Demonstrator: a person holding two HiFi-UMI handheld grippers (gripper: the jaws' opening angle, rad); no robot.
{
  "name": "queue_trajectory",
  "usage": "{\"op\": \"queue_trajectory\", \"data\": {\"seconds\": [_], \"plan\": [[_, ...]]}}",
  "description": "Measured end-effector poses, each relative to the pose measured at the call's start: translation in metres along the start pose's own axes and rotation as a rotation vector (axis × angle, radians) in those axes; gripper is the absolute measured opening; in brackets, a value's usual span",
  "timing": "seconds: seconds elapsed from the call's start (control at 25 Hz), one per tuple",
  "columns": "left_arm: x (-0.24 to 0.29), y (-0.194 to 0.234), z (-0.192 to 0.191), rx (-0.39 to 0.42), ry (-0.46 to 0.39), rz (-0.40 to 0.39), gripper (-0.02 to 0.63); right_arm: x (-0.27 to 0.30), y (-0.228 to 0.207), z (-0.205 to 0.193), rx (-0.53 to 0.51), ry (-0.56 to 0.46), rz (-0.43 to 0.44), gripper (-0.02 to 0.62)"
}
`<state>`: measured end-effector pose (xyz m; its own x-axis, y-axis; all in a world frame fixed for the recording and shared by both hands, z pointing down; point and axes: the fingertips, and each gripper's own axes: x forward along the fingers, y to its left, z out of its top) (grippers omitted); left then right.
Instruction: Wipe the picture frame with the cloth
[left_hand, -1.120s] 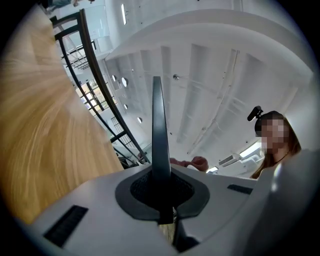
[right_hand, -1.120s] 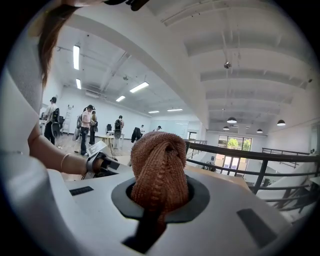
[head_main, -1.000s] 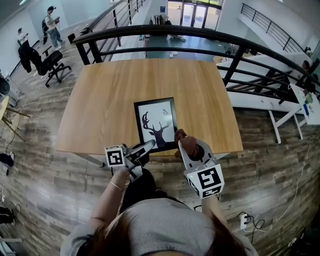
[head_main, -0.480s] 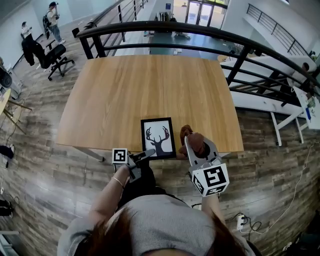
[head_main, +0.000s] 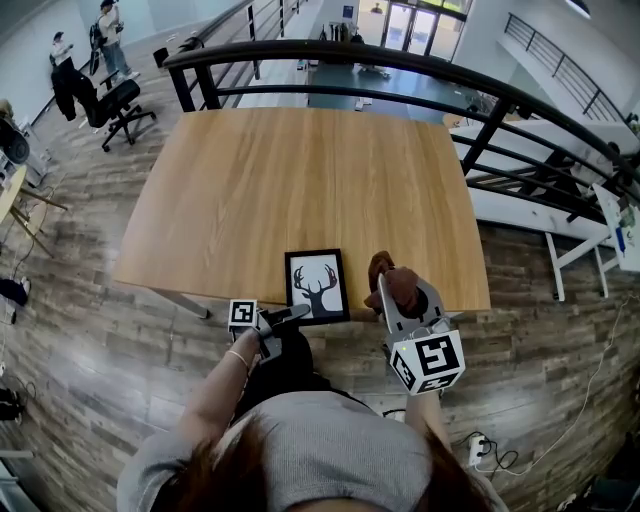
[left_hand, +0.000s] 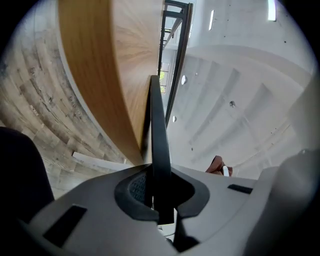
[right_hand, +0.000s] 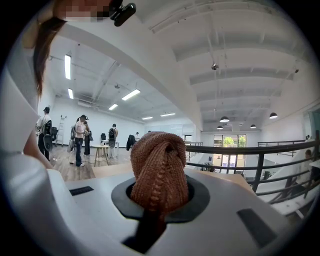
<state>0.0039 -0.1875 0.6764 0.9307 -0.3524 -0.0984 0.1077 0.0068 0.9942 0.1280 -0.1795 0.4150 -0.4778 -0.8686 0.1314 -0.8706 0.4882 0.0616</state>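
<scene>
Pointing lengthwise away, picture frame (head_main: 317, 285) pinched by left gripper (head_main: 298, 312), right gripper (head_main: 390, 290) clutching cloth (right_hand: 159, 170)

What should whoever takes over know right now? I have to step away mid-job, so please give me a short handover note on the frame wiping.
Left tongs: shut on the picture frame at its near left corner.
Right tongs: shut on the brown cloth, held just right of the frame and off it.
Frame: at the table's near edge, deer picture facing up.
Done: frame and cloth both gripped.
Left: bring the cloth onto the frame and wipe it.
</scene>
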Motion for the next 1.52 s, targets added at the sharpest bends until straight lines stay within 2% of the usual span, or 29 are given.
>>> {"op": "queue_trajectory", "data": {"seconds": [0.16, 0.32, 0.48, 0.56, 0.68, 0.84, 1.04, 1.24, 1.4, 1.52], "plan": [[-0.004, 0.012, 0.0, 0.012, 0.017, 0.025, 0.017, 0.004, 0.007, -0.001, -0.002, 0.003, 0.014, 0.046], [-0.001, 0.004, 0.001, 0.104, 0.027, -0.004, 0.018, 0.002, 0.01, -0.006, -0.009, 0.02, 0.011, 0.046], [0.001, 0.002, -0.002, 0.161, 0.045, 0.008, 0.021, 0.0, 0.009, -0.01, -0.004, 0.033, 0.0, 0.046], [0.0, -0.003, -0.002, 0.17, 0.047, -0.007, 0.047, 0.0, 0.009, -0.01, -0.002, 0.036, -0.001, 0.046], [-0.002, -0.01, -0.005, 0.186, 0.051, -0.021, 0.179, 0.0, 0.011, -0.011, 0.0, 0.04, 0.002, 0.046], [-0.002, -0.014, -0.009, 0.248, 0.073, -0.016, 0.186, -0.001, 0.01, -0.012, 0.012, 0.043, 0.011, 0.046], [-0.01, -0.019, -0.008, 0.255, 0.049, -0.017, 0.186, 0.004, 0.015, -0.013, 0.015, 0.044, 0.028, 0.046], [-0.019, -0.011, -0.017, 0.205, 0.053, 0.011, 0.186, 0.005, 0.022, -0.012, 0.013, 0.04, 0.044, 0.045], [-0.033, -0.013, -0.017, 0.197, 0.01, 0.024, 0.186, 0.003, 0.022, -0.012, 0.013, 0.041, 0.047, 0.046], [-0.055, -0.016, -0.013, 0.232, -0.045, 0.076, 0.186, 0.003, 0.019, -0.009, 0.016, 0.033, 0.048, 0.046]]}}
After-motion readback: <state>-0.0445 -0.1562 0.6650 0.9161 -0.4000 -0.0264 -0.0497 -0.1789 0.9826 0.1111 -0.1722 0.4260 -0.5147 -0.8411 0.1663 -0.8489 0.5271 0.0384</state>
